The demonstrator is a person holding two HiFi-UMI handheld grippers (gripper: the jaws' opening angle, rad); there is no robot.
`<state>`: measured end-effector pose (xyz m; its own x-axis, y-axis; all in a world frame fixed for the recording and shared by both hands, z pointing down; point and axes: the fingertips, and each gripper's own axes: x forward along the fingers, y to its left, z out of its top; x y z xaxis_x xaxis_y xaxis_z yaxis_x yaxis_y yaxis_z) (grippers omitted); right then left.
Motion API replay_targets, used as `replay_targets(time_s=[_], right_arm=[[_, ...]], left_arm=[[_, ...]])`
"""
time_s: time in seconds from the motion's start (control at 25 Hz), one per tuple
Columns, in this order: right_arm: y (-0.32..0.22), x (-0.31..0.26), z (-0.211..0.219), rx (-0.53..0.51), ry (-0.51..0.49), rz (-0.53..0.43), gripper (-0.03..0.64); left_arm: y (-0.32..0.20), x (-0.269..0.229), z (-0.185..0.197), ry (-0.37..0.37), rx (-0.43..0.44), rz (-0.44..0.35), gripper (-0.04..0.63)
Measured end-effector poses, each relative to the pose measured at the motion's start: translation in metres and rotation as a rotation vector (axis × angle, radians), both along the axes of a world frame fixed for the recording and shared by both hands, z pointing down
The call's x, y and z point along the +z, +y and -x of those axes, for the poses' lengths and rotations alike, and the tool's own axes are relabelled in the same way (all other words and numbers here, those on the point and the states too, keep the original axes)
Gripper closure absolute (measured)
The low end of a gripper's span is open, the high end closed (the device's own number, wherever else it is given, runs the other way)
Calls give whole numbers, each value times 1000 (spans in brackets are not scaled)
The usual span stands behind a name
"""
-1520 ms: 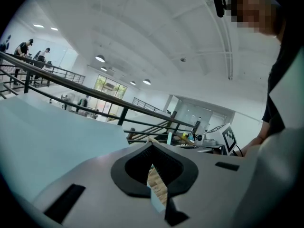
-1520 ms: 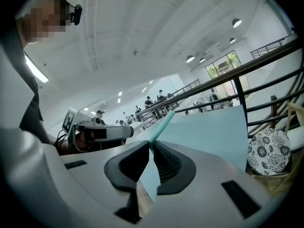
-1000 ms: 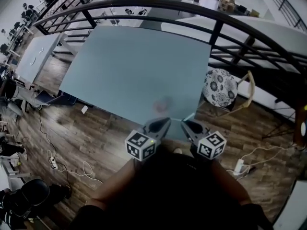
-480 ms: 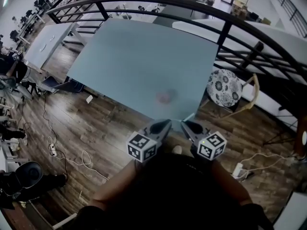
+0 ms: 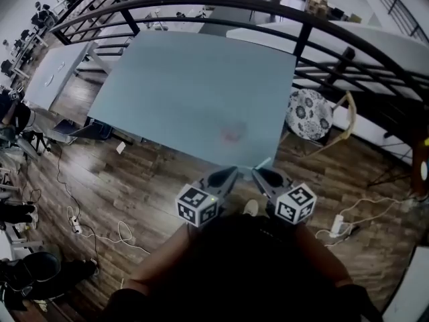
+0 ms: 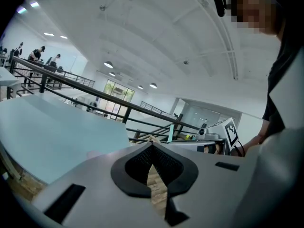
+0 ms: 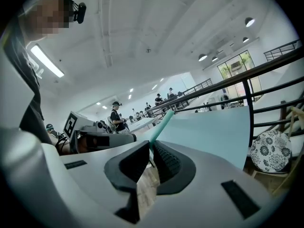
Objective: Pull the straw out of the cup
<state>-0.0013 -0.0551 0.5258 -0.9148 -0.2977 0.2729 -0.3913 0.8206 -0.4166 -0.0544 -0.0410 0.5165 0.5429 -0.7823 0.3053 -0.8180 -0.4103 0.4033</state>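
While right tongs (image 7: 148, 147) pinch the straw (image 7: 160, 125), cup (image 5: 232, 134) only a faint smudge

It was a large open-plan office or lab on a mezzanine: a black railing (image 5: 302, 42) curved across the top of the head view, desks (image 5: 57, 79) stood at upper left, cables (image 5: 123, 233) trailed over the wood floor (image 5: 161, 173) at lower left, and people (image 7: 115, 115) stood among distant desks at the right gripper view's middle left.

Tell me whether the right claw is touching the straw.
Touching. The right gripper view shows the right claw shut on the straw, whose teal end juts out from between its tips.
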Motion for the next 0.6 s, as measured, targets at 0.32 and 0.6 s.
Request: replay_targets(time_s=[0.32,0.6], right_arm=[[38,7,50,49,11,1,578],[72,9,84,106,12,-15,578]], left_arm=[[33,7,55,4,40,8,584],[65,12,90,10,92,10,584]])
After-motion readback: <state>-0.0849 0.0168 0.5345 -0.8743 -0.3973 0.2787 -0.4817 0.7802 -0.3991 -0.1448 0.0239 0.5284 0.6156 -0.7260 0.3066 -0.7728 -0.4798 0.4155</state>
